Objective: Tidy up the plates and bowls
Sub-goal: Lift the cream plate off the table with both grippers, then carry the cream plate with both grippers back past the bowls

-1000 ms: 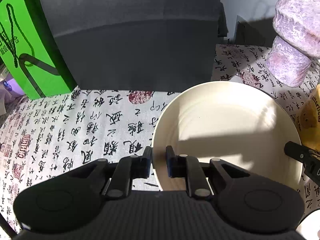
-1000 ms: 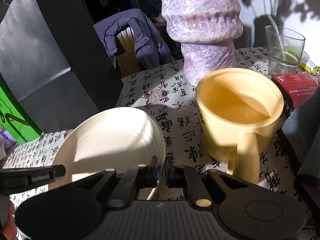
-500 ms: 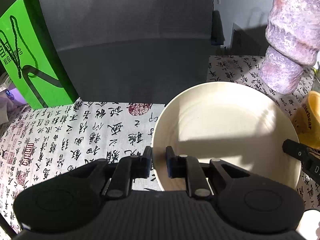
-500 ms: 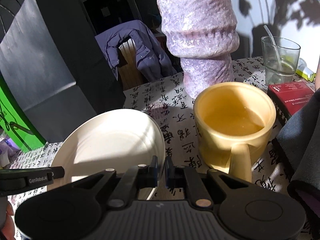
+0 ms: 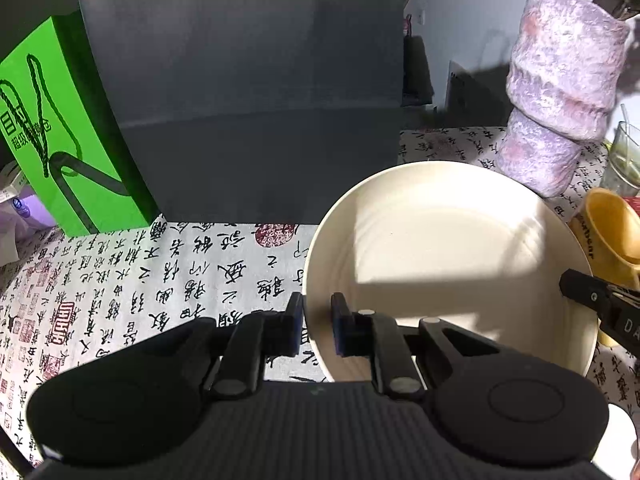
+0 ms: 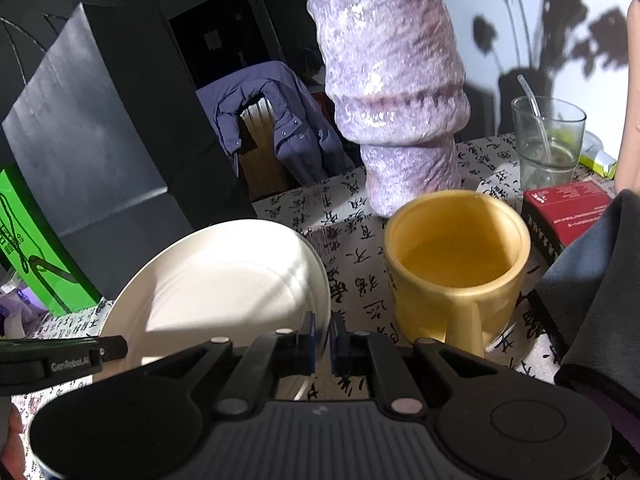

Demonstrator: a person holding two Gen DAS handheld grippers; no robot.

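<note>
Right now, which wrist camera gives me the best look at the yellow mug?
The right wrist view: the yellow mug shows whole, rim, handle and inside, just right of the plate. The left wrist view catches only part of it behind the plate rim.

Green box [image 5: 72,128] print perhaps cut off left.

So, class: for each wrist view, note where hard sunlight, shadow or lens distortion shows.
Left wrist view: a sharp shadow edge crosses the round cream plate; the grey board bows from fisheye. Right wrist view: glare on the lumpy purple vase; plant shadows on the white wall.
</note>
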